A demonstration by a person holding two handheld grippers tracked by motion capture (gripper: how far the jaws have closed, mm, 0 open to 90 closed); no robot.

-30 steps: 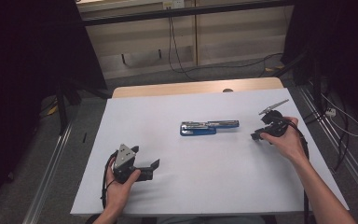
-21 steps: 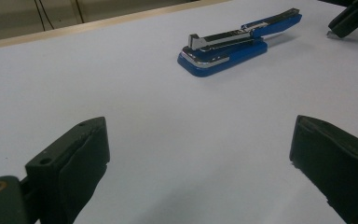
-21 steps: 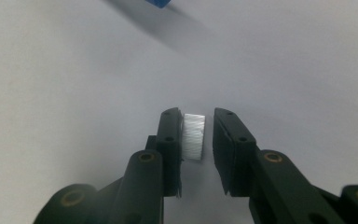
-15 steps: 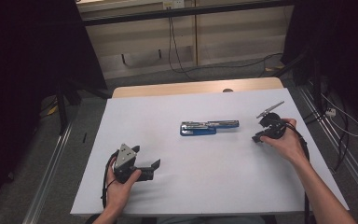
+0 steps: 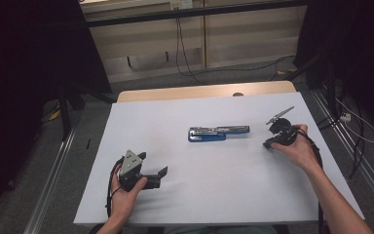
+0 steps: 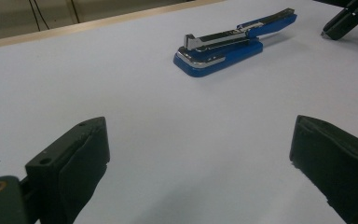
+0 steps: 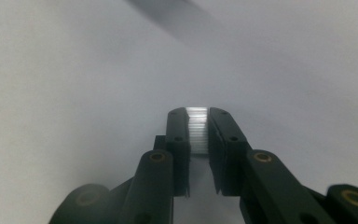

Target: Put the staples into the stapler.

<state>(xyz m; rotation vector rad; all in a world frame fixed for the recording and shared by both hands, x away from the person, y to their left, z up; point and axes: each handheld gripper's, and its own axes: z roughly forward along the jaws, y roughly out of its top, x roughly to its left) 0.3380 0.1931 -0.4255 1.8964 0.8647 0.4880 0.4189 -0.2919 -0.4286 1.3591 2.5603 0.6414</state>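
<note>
At lower left we rest the left gripper (image 5: 158, 176) with jaws wide apart, at right the right gripper (image 5: 269, 144) has been closing on a strip of staples (image 7: 197, 129), and the blue stapler (image 5: 217, 132) lies between them at centre frame.

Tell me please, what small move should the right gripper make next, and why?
Probably lift the right gripper and carry it toward the blue stapler. Its jaws have just been closing and now pinch a silvery ridged strip, likely staples. The stapler lies apart from it at the table's middle and seems to be opened out.
</note>
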